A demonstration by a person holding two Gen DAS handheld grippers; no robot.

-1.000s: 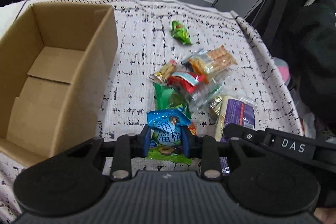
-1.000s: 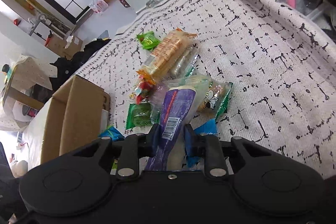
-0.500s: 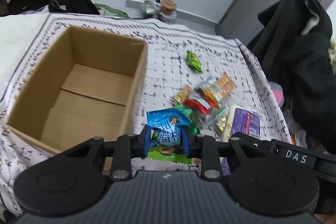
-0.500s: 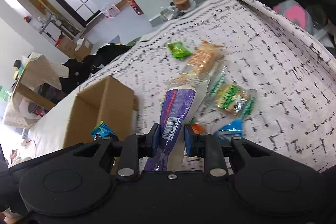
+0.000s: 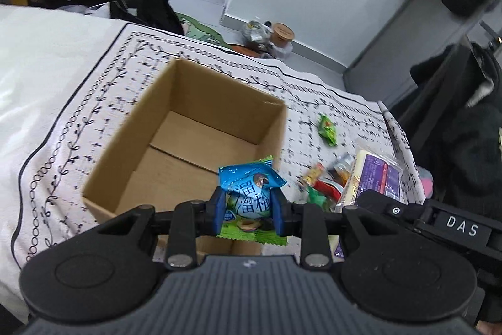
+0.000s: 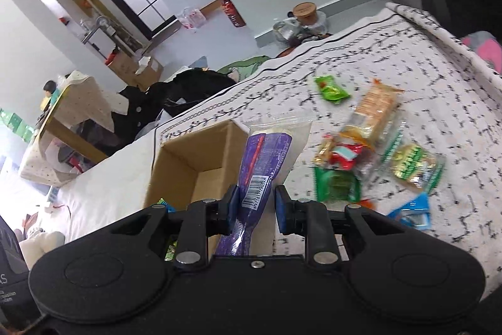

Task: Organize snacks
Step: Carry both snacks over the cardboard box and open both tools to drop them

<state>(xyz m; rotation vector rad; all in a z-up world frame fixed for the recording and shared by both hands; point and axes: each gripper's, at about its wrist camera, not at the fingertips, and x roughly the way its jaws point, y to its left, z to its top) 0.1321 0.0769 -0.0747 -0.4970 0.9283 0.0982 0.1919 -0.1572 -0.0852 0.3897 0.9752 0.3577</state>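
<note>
Over the near rim of the cardboard box [image 5: 200, 127], left gripper [image 5: 249, 209] clamped on a blue snack packet [image 5: 251, 187], with a green packet edge showing under the fingers. Held up off the patterned tablecloth [image 5: 103, 77], not touching the box wall. Box open at the top, flaps folded flat on its floor, nothing seen inside from the left wrist view. Bare cloth all along the left and far sides of the box; table edge dropping off beyond to the floor and a dark heap of clothing [image 5: 138, 5].

Just right of the box's right wall, right gripper [image 6: 255, 203] pinching a long purple snack bag [image 6: 266, 159] with a barcode, its clear top end standing up in front of the box corner. Seen in the left wrist view beside the left gripper, close but apart.

On the cloth to the right, a loose pile of snacks [image 6: 360, 153] near the box: cracker pack, red wrapper, green packets, a blue packet [image 6: 411, 209] nearest. One small green packet [image 5: 327, 128] lying apart, farther back. Open cloth between pile and right table edge.
</note>
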